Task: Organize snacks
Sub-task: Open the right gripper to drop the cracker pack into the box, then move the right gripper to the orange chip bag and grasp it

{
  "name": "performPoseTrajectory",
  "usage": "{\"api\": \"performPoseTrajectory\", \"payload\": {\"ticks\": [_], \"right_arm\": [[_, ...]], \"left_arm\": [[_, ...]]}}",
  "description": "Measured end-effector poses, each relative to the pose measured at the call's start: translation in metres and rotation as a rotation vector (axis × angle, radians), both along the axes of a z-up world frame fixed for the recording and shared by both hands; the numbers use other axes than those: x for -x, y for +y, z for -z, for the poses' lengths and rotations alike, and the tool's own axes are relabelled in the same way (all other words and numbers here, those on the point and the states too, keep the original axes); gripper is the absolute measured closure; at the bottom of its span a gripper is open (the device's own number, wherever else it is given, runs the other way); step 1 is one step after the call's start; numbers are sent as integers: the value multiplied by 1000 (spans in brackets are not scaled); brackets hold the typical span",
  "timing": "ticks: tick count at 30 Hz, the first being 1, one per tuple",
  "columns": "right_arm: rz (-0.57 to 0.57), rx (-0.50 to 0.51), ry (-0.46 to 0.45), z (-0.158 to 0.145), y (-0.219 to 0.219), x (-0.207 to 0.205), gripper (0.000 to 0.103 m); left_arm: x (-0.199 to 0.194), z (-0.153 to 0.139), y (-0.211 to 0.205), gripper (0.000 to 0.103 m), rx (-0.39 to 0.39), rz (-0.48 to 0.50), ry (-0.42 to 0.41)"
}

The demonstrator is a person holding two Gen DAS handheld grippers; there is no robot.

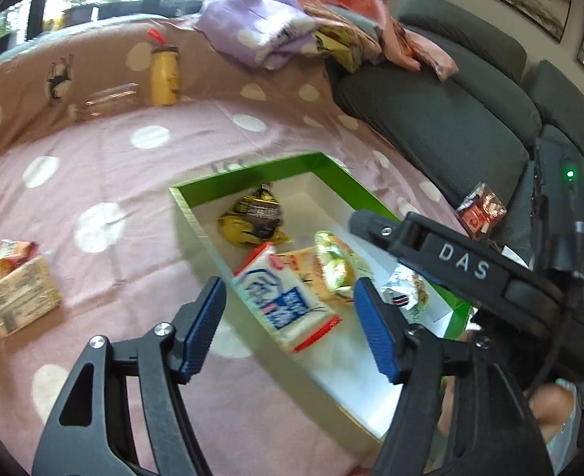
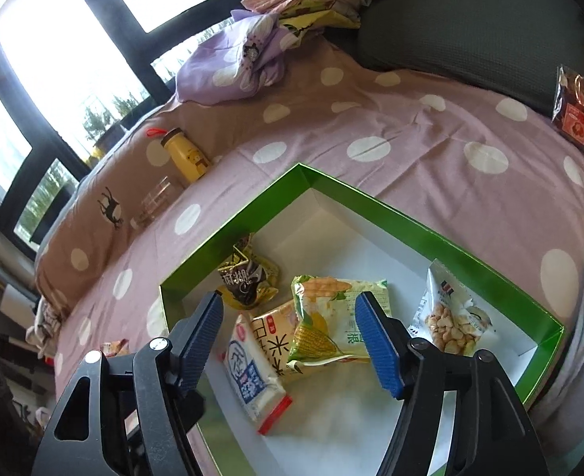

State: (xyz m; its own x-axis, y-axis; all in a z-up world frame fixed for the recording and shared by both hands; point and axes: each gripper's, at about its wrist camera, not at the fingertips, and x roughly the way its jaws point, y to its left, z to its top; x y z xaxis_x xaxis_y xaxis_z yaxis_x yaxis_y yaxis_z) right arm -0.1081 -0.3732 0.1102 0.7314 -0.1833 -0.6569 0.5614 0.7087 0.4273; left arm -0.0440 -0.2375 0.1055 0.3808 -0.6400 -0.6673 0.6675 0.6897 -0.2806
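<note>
A green box (image 2: 228,230) with a white inside lies on the pink dotted sheet and holds several snack packets. In it are a yellow-black packet (image 2: 248,277), a white-blue packet (image 2: 252,380) with red ends, an orange rice packet (image 2: 272,333), a green corn packet (image 2: 323,317) and a peanut packet (image 2: 450,317). My right gripper (image 2: 290,309) hangs open above the corn and rice packets, touching neither. My left gripper (image 1: 290,297) is open over the white-blue packet (image 1: 280,297) at the box's (image 1: 252,170) near rim, its pads clear of it.
A tan packet (image 1: 22,297) and an orange packet (image 1: 12,254) lie on the sheet left of the box. A red packet (image 2: 577,111) leans on the grey sofa cushion. A yellow bottle (image 2: 185,154) and a glass (image 2: 155,202) stand by the brown pillow. Crumpled cloths (image 2: 232,67) are piled behind.
</note>
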Motion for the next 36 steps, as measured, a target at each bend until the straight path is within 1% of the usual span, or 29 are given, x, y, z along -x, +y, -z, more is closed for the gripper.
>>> {"api": "performPoseTrajectory", "payload": {"ticks": [1,5,6,7,9,11,14,16,17,18,19,21,23,24,27,29,31,34,36], "right_arm": [[-7,9,1,-2,3,-2,33],[-51,29,-14,-9,20,-8,33],[-63,39,-19,-11,26,-10,32],[-72,49,-21,-13,31,-12,30],[-91,71,-25,-16,42,-16,24],[-118,93,-26,-18,55,-21,23],[-173,117,-22,-19,75,-31,23],[-209,120,-22,-18,87,-38,23],[-222,119,-22,-17,92,-41,23],[-235,120,-20,-16,98,-44,23],[-250,125,-14,-15,104,-48,23],[-279,138,1,-13,115,-54,23],[-315,142,14,-10,128,-60,23],[-333,138,18,-9,133,-62,23],[-386,108,20,-7,149,-71,23],[-400,99,25,-10,160,-77,23],[-420,119,19,-18,175,-84,23],[-514,141,6,-31,200,-99,23],[-592,105,15,-34,216,-117,23]], "left_arm": [[0,-4,13,27,-2,-25,-19],[-3,-13,64,24,-14,-139,-71],[-5,-14,78,21,-17,-181,-82],[-9,-16,91,17,-19,-229,-99],[-16,-19,120,16,-33,-331,-135],[-24,-19,146,16,-35,-408,-135],[-34,-14,186,15,-5,-519,-122],[-37,-5,211,15,16,-644,-132],[-39,0,220,15,11,-701,-124],[-45,5,226,16,-5,-732,-93],[-51,8,231,16,-15,-733,-56],[-56,11,242,16,17,-721,-14],[-59,11,251,16,29,-740,4],[-60,11,256,16,31,-734,13],[-62,14,267,16,44,-736,39],[-63,16,274,15,59,-760,53],[-67,19,276,15,70,-753,69],[-77,26,278,15,86,-745,110],[-86,34,278,15,89,-726,150]]}}
